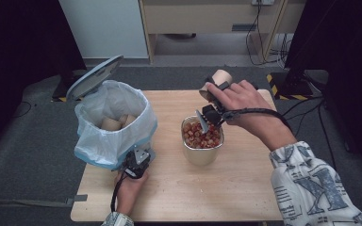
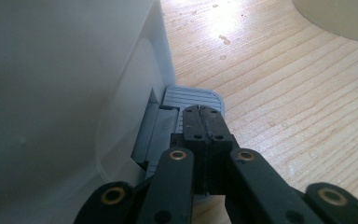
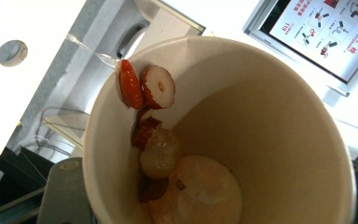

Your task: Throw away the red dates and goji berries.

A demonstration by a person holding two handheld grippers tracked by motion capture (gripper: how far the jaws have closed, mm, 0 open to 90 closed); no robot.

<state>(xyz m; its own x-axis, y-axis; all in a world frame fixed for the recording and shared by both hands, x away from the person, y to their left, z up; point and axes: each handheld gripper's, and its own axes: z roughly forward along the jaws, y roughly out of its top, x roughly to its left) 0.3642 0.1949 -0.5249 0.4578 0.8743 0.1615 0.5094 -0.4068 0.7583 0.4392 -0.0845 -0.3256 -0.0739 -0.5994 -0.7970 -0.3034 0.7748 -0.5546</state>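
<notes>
Between the right gripper's [image 1: 210, 114] jaws a tan paper cup [image 1: 218, 81] is clamped, tipped over the metal pot of red fruit pieces [image 1: 201, 136], which stands on the pale wooden table [image 1: 245, 188] near its middle. In the right gripper view the cup [image 3: 242, 116] has red and white date slices [image 3: 147, 86] clinging to its inner wall and near its rim. To the left of the pot, the left gripper [image 2: 200, 122] has its jaws clenched together on nothing, their tips resting on the grey ribbed pedal [image 2: 193, 97] of the white bin with a plastic liner [image 1: 113, 123], whose lid [image 1: 94, 75] stands raised.
</notes>
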